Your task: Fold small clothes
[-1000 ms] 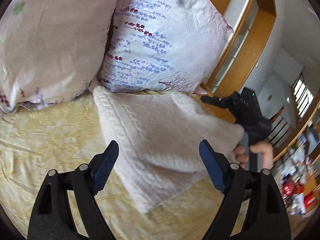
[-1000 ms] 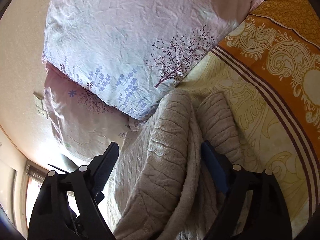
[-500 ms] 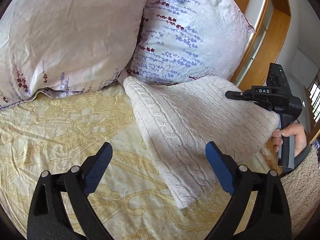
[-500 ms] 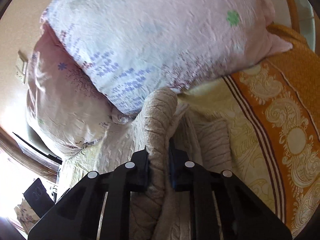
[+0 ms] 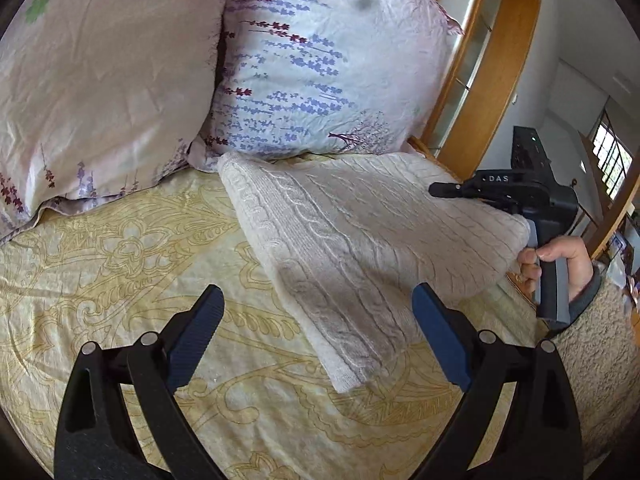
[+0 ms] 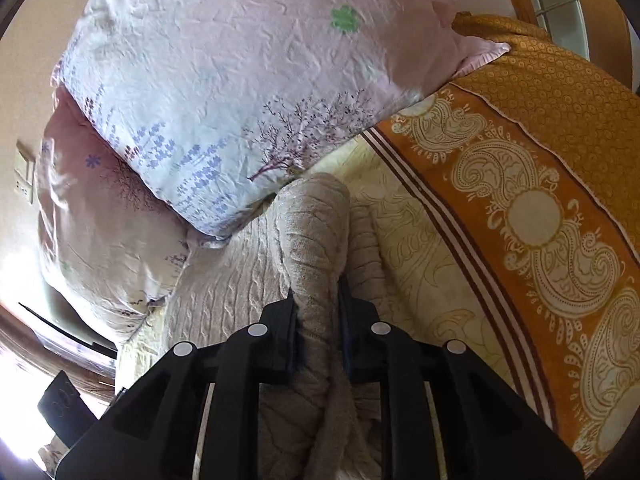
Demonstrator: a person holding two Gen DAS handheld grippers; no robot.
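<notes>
Your right gripper (image 6: 318,300) is clamped on a bunched fold of the cream cable-knit sweater (image 5: 360,240), which runs out past its fingertips toward the floral pillows (image 6: 224,120). Your left gripper (image 5: 316,324) is spread wide and holds nothing; the sweater's near corner lies between and just beyond its fingers (image 5: 438,332) on the yellow bedspread (image 5: 120,248).

Cream cable-knit sweater (image 5: 360,240), pale yellow paisley bedspread (image 5: 120,260), pink-and-lavender floral pillows (image 5: 320,60)
</notes>
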